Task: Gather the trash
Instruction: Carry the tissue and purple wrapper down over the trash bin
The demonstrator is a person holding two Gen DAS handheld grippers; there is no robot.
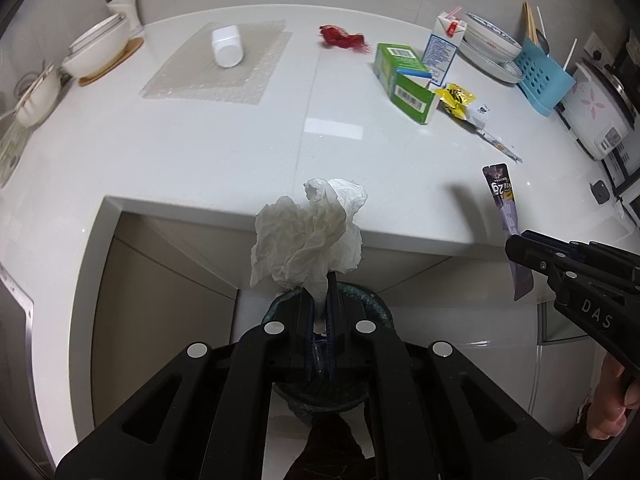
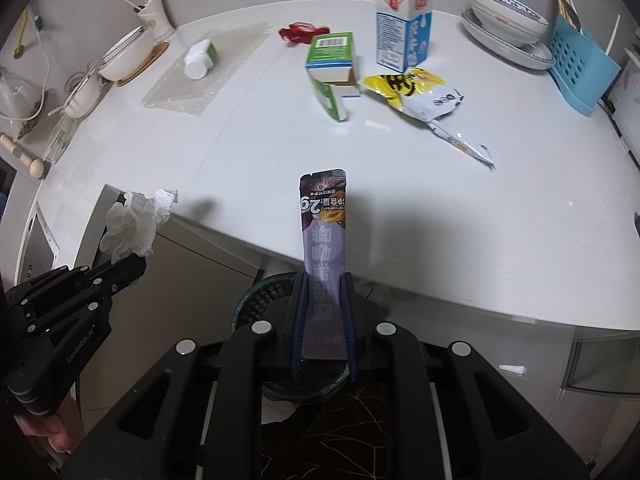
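Trash: crumpled tissue (image 1: 308,236) pinched in left gripper (image 1: 318,300); purple sachet (image 2: 325,240) clamped in right gripper (image 2: 324,312).
Bin (image 2: 256,300): directly beneath both grippers.
Handling: light, soft, limp; edge grips suffice.

Dark basket (image 2: 256,296) mostly hidden behind right hand-held gripper (image 2: 323,308).

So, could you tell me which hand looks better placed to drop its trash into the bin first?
Probably the left: its gripper holds the crumpled tissue centred over the dark basket. The right gripper's purple sachet hangs nearer the rim.
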